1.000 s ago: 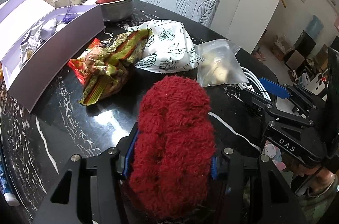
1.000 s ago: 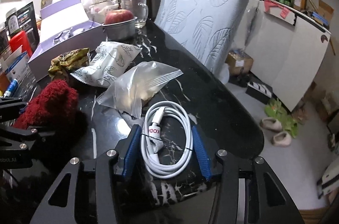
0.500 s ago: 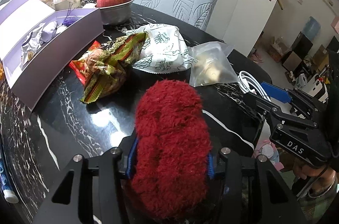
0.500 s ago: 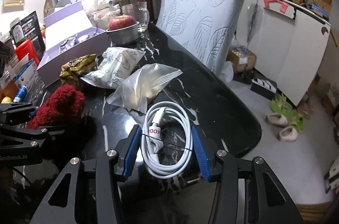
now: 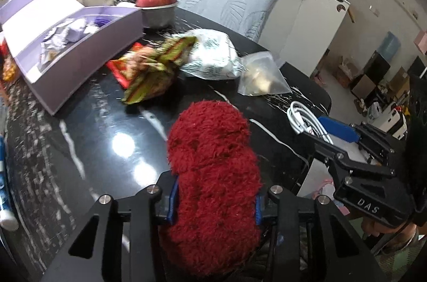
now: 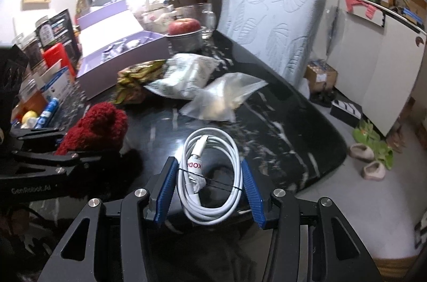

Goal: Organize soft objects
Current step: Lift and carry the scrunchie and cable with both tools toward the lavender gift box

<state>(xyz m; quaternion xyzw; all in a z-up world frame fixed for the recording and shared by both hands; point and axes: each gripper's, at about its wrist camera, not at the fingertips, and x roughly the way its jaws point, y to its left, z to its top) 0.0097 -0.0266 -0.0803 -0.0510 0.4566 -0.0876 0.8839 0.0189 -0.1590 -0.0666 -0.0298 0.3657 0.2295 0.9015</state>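
- The left gripper [image 5: 214,204] is clamping a fuzzy red yarn ball [image 5: 213,175]; its jaws have just been closing further, and the fluff is bulging out past the blue pads, so that pickup looks done to me.
- The right gripper [image 6: 210,191] is gripping a coiled white charging cable [image 6: 210,175], blue pads pressing on both sides of the loop, right at the near edge of the black marble worktop [image 6: 280,121].
- Nothing is looking sorted yet. A green snack bag [image 5: 152,68], a white printed pouch [image 5: 213,57] and a clear zip bag [image 5: 260,79] are still lying loose by the purple box [image 5: 80,63], so I'm guessing most of the job is still waiting.
- Readable stuff: "KODA" in red on the cable's tag, "DAS" on the right gripper's body, "GenRobot.AI" on the left one. The pouch print is too blurry.
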